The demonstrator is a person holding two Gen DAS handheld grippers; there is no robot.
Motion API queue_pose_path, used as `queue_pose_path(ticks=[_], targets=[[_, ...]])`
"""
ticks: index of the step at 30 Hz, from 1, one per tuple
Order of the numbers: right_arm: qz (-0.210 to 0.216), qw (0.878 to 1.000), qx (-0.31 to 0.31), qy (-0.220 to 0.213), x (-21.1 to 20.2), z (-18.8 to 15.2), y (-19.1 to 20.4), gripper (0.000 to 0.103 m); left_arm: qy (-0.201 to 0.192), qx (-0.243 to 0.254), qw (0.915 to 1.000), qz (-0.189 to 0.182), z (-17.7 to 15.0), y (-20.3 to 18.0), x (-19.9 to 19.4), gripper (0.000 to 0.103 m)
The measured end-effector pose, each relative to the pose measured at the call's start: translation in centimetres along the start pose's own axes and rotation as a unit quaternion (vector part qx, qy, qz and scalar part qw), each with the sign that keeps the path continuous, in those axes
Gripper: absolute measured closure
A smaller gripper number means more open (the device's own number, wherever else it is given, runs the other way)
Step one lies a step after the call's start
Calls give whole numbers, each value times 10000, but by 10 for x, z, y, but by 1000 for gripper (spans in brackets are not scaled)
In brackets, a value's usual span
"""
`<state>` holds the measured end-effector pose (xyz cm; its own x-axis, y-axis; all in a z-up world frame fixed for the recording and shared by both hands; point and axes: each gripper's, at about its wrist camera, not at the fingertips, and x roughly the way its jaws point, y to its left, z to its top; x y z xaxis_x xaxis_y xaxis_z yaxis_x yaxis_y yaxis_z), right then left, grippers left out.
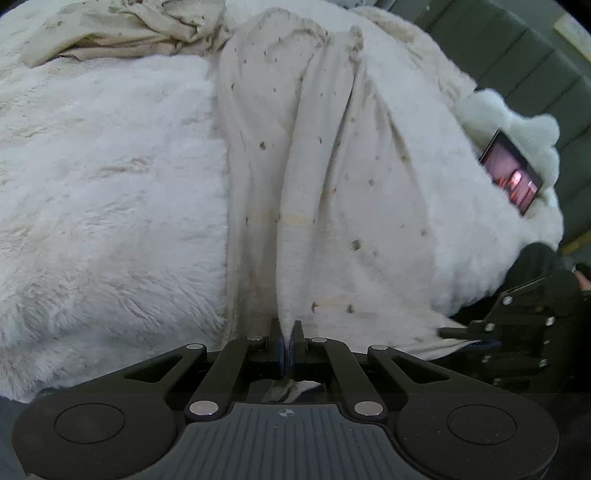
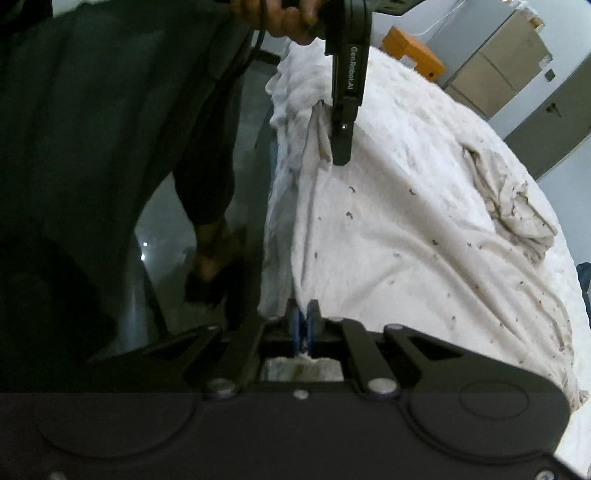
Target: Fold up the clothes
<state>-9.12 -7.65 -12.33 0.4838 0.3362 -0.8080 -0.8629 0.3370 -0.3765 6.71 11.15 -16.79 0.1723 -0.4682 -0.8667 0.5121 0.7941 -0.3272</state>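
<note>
You are holding a cream, dark-speckled garment by one edge with both tools at once. Your left gripper is pinching a narrow ridge of the cloth, its jaws pressed together on the fabric so that a fold is running straight away from the blue-lined pads; a tuft of the cloth is poking through behind them. Your right gripper is doing the same at another point on that edge, jaws closed on the fabric, with a bit of cloth bunching behind the pads.

The garment is lying spread over a fluffy white blanket that is covering the worktop, and creases are fanning out from each pinch point. In the right wrist view the left tool is hanging down from your hand at the top, its tip biting the cloth near the blanket's near edge. In the left wrist view the right tool is showing at the right side, gripping the cloth's corner.

A second crumpled piece of similar speckled fabric is lying farther off on the blanket. A phone with a lit screen is resting at the blanket's right edge. Your dark sleeve is filling the left of the right wrist view, and an orange box is sitting beyond the blanket.
</note>
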Motion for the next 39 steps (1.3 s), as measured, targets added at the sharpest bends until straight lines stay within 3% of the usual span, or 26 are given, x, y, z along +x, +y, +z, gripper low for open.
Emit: queue_pose_path(ticks=[1,4,6,7,8,12,15,19,22,23,26,27,30,33,37,39], targets=[[57,9999,162,-5,4,-3,0,94,111,41,9999,83,0,2,6,101],[451,9977,481,160,17,-11,1,91,426,-15,9981,439,5,11,19,95],[545,9970,500,216,18,-17,0,88,469,32,9976,501,9,11,15,77],[545,9967,545,234,16,-22,-3,84,468,207,9976,460,11,8,8,64],[533,9961,669,217,12,-28,-10,79,467,383,9973,419,13,4,0,58],[517,9870,1522,42,-3,-52,-47,68,79,416,9990,154,31,4,-40,55],[302,9717,2335,-192,-14,-80,-89,62,-457,307,9985,-58,61,5,-61,50],[-133,9439,3245,-593,-16,-121,-151,59,-764,238,9965,-227,107,2,-53,48],[-476,9042,4130,-978,-8,-162,-191,59,-817,-104,9953,-501,150,5,-23,49],[-615,8792,4579,-1163,-5,-183,-201,59,-816,-269,9946,-590,163,8,-11,49],[-877,8380,5288,-1025,6,-217,-215,61,-811,-766,9900,-858,201,18,24,50],[-1113,8422,5203,-870,7,-217,-216,61,-809,-931,9878,-946,213,21,36,50],[-1265,8509,5023,-881,11,-217,-223,61,-801,-1424,9791,-1210,251,31,71,54],[-1059,8447,5135,-1076,15,-216,-230,61,-737,-1709,9737,-1314,269,34,98,58],[-1006,8511,5003,-1231,17,-205,-236,61,-392,-1852,9717,-1413,274,26,131,71],[-1000,8520,4979,-1270,13,-202,-236,61,-272,-1796,9731,-1414,274,22,141,90]])
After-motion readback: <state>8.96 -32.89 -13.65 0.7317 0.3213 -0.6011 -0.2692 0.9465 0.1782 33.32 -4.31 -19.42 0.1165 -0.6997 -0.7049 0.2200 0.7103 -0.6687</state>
